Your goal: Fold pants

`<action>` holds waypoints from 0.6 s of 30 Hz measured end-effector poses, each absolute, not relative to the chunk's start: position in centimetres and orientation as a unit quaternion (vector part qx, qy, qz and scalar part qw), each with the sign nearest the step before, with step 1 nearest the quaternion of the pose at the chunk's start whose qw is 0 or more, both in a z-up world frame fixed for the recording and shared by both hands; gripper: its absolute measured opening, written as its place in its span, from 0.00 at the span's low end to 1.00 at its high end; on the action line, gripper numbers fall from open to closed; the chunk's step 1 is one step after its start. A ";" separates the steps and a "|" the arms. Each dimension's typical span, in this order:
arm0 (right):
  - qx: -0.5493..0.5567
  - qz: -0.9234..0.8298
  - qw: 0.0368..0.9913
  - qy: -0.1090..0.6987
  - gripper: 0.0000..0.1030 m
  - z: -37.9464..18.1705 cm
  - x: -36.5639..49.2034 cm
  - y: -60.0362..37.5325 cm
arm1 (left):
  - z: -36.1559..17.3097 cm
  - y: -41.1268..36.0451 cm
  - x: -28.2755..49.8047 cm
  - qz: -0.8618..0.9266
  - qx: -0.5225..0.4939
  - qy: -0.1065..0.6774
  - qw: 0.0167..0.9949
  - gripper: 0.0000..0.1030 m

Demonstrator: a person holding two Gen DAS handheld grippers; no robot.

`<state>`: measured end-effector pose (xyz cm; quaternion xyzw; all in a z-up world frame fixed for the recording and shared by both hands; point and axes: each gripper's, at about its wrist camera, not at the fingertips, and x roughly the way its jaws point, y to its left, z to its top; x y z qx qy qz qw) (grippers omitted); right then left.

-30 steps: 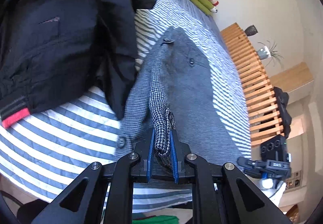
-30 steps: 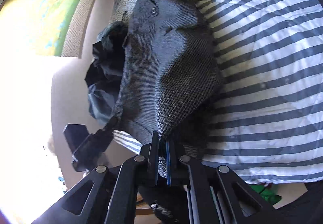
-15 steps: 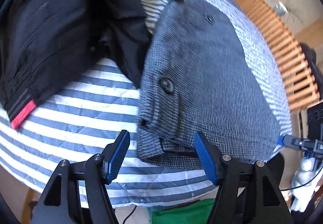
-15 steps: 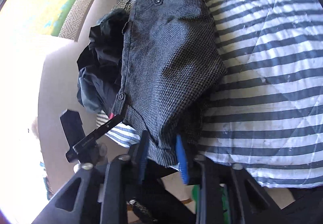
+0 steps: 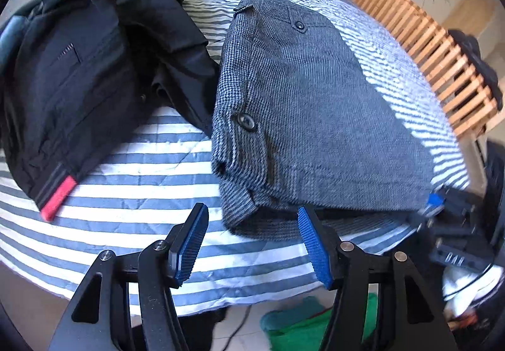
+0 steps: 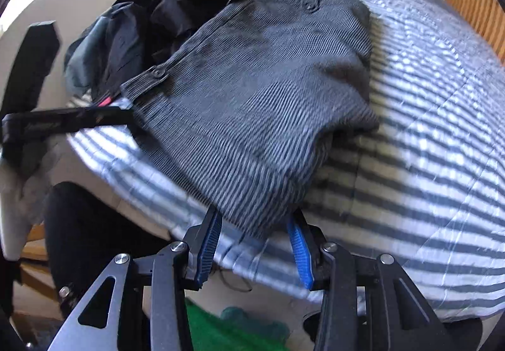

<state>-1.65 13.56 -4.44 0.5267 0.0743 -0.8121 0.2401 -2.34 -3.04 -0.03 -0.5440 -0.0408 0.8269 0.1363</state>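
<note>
Both the left gripper (image 5: 252, 237) and right gripper (image 6: 255, 243) gape wide, empty (grey pants (image 5: 303, 104) folded).

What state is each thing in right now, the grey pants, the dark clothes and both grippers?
grey pants: folded, flat on the striped bedspread, released.
dark clothes: unfolded heap beside the pants.
left gripper: open, empty.
right gripper: open, at the pants' near edge.
</note>
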 end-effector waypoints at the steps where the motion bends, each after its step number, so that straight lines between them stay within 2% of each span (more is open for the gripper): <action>1: 0.525 -0.816 0.231 0.076 0.38 -4.5 -1.9 13.7 | -0.2 -2.7 -2.2 0.830 -0.541 -0.025 0.131 0.61; 4: 0.533 -0.813 0.224 0.063 0.38 -4.7 -2.2 13.9 | -0.8 -1.5 -3.0 0.837 -0.537 -0.005 0.107 0.60; 6: 0.529 -0.820 0.214 0.055 0.38 -4.6 -2.2 14.5 | -1.3 -1.2 -3.3 0.840 -0.533 0.011 0.104 0.53; 7: 0.526 -0.822 0.211 0.050 0.38 -4.5 -2.1 14.7 | -1.6 -0.7 -3.7 0.839 -0.534 0.019 0.104 0.43; 9: 0.522 -0.827 0.205 0.045 0.38 -4.5 -2.3 14.9 | -1.7 -0.3 -4.2 0.839 -0.535 0.020 0.099 0.33; 10: 0.520 -0.828 0.203 0.041 0.31 -4.5 -2.2 15.0 | -1.6 -0.3 -4.2 0.840 -0.533 0.016 0.101 0.22; 11: 0.524 -0.827 0.200 0.036 0.11 -4.5 -2.3 15.3 | -1.3 -0.7 -4.2 0.842 -0.530 0.009 0.102 0.19; 12: 0.526 -0.828 0.192 0.029 0.07 -4.3 -2.4 15.8 | -0.9 -1.3 -4.2 0.844 -0.527 -0.005 0.103 0.18; 15: 0.515 -0.834 0.196 -0.021 0.05 -2.5 -2.3 17.8 | 0.8 -3.3 -3.6 0.849 -0.512 -0.059 0.120 0.16; 18: 0.499 -0.845 0.185 -0.056 0.04 -1.2 -1.7 19.2 | 0.6 -3.9 -2.7 0.851 -0.504 -0.067 0.130 0.16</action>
